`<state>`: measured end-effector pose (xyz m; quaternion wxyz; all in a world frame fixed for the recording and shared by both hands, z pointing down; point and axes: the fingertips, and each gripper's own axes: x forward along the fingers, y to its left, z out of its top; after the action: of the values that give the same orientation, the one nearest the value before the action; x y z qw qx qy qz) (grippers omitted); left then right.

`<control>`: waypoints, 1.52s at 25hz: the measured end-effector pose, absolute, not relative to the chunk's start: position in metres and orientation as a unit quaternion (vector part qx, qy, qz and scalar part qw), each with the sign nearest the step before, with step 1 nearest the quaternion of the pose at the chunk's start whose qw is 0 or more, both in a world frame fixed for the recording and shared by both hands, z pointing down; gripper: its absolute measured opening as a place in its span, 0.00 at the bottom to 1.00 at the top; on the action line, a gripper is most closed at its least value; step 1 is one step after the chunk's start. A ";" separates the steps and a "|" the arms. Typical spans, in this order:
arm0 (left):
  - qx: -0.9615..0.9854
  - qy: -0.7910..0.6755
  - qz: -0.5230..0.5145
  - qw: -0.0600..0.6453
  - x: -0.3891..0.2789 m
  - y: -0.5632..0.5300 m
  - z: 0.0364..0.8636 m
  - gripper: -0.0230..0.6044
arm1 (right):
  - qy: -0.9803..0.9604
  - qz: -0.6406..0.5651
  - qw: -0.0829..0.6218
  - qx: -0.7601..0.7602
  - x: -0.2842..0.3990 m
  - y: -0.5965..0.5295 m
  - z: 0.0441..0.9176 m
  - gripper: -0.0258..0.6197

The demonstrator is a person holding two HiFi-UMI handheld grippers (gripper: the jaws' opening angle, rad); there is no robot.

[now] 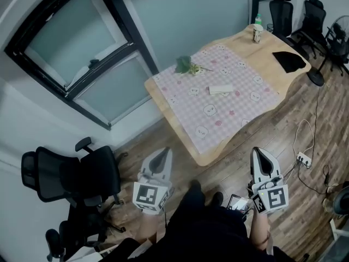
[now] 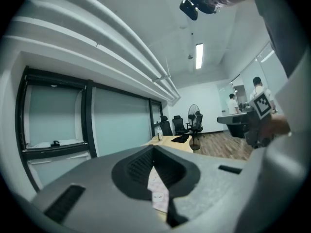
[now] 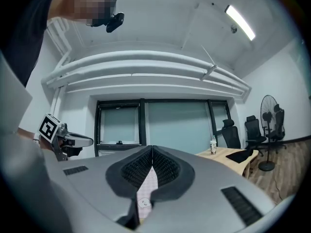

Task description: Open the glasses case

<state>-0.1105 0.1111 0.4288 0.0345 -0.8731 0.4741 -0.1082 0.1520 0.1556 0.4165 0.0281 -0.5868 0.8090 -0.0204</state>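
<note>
The glasses case (image 1: 221, 89), a pale flat oblong, lies closed on the pink checked cloth (image 1: 218, 113) that covers the wooden table (image 1: 204, 157). Both grippers hang well short of the table's near edge, over the wood floor, pointing toward it. My left gripper (image 1: 162, 153) is shut with nothing in it; in the left gripper view its jaws (image 2: 153, 152) meet at the tips, with only a sliver of cloth showing below them. My right gripper (image 1: 260, 153) is likewise shut and empty (image 3: 152, 152). The case is hidden behind the jaws in both gripper views.
On the table also lie a green leafy sprig (image 1: 187, 65), a small bottle (image 1: 257, 33) and a black mat (image 1: 289, 60). A black office chair (image 1: 71, 173) stands at my left. A power strip (image 1: 303, 159) with cables lies on the floor at right. More chairs (image 1: 281, 10) stand beyond the table.
</note>
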 end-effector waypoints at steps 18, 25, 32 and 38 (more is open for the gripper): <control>-0.911 0.408 -0.061 -0.008 -0.107 -0.102 0.455 0.03 | 0.806 0.021 -0.018 -0.591 0.099 -0.049 0.384 0.07; -0.912 0.402 -0.081 -0.017 -0.089 -0.132 0.459 0.03 | 0.804 -0.002 -0.008 -0.595 0.120 -0.090 0.400 0.07; -0.910 0.404 -0.090 -0.013 -0.078 -0.153 0.462 0.03 | 0.800 -0.017 0.001 -0.599 0.138 -0.116 0.415 0.07; -0.909 0.407 -0.092 -0.010 -0.073 -0.163 0.460 0.03 | 0.801 -0.021 -0.002 -0.598 0.146 -0.127 0.420 0.07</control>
<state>-0.0725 -0.1628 0.4604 -0.0104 -0.9090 0.4065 -0.0916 0.1457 -0.1269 0.4200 -0.0023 -0.5984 0.8009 -0.0209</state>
